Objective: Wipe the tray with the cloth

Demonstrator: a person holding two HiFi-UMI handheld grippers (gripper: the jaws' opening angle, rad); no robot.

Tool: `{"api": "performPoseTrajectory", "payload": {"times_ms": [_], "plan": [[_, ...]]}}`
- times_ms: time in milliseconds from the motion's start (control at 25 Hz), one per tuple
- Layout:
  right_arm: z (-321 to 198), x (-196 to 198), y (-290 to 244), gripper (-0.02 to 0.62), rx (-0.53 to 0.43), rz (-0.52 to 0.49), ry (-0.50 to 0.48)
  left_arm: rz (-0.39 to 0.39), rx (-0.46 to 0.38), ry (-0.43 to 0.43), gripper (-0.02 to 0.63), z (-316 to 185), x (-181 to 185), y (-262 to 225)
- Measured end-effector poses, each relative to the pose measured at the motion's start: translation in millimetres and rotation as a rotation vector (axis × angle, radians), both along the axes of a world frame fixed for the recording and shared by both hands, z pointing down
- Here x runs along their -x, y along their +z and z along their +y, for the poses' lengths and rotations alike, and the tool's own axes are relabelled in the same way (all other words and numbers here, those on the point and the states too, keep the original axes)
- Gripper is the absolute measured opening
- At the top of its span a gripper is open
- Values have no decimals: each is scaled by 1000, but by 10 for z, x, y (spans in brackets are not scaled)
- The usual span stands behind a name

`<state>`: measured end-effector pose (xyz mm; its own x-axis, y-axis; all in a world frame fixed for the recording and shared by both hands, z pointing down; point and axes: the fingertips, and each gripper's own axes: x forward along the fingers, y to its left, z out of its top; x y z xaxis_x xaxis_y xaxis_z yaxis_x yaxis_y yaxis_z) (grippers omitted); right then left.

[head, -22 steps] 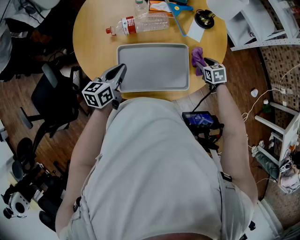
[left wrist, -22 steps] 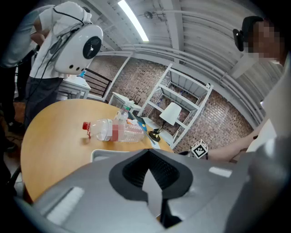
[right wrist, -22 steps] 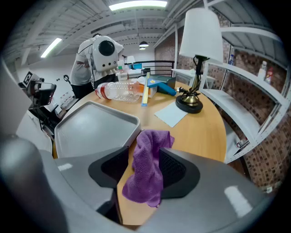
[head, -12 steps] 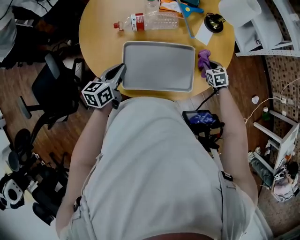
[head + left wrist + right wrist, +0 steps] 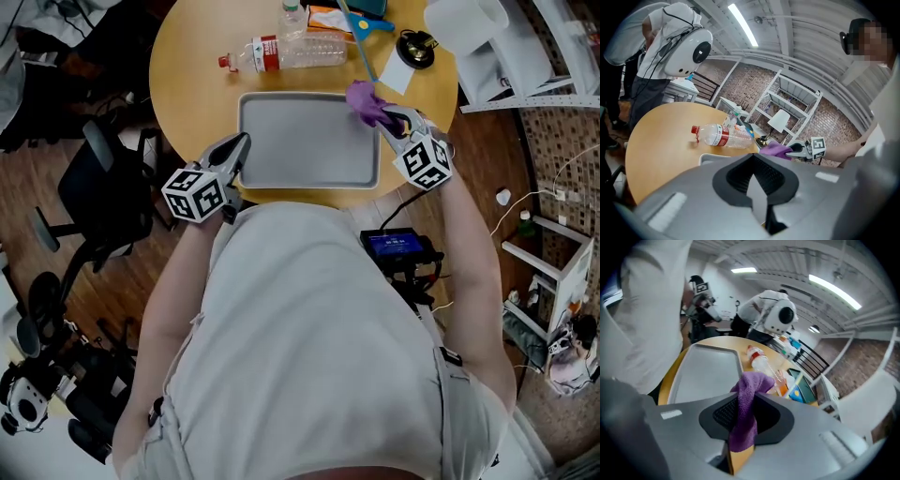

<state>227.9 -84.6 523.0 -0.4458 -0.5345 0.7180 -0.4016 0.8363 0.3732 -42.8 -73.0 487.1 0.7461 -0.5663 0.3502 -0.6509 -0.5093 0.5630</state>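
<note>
Nearest me, my left tongs (image 5: 234, 152) are clenched on nothing beside the tray (image 5: 300, 150)'s left rim, so the tray could skate toward the bottle (image 5: 281, 52) once I push. My right tongs (image 5: 389, 114) grasp the purple cloth (image 5: 364, 99) by one fold (it may slip out mid-wipe). A moment ago the cloth lay on the table beside the tray; now it's up over the far right corner.
</note>
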Motion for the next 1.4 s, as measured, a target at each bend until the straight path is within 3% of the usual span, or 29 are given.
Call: {"api": "performPoseTrajectory", "payload": {"times_ms": [80, 160, 280, 440, 760, 1040, 1400], "plan": [[113, 179, 41, 69, 38, 32, -115, 3, 0, -20, 0, -16, 69, -12], [131, 179, 185, 69, 67, 103, -156, 3, 4, -45, 0, -16, 166, -5], [-50, 44, 433, 69, 61, 200, -129, -2, 20, -75, 0, 2, 277, 41], [-303, 89, 748, 69, 45, 253, -135, -7, 28, -89, 0, 21, 301, 62], [-411, 100, 1424, 69, 112, 350, -140, -35, 12, -122, 0, 54, 414, -90], [-330, 140, 1452, 63, 166, 303, -125, -13, 35, -121, 0, 130, 390, -48], [487, 237, 1450, 63, 225, 200, -139, 23, 25, -44, 0, 71, 176, -87]]}}
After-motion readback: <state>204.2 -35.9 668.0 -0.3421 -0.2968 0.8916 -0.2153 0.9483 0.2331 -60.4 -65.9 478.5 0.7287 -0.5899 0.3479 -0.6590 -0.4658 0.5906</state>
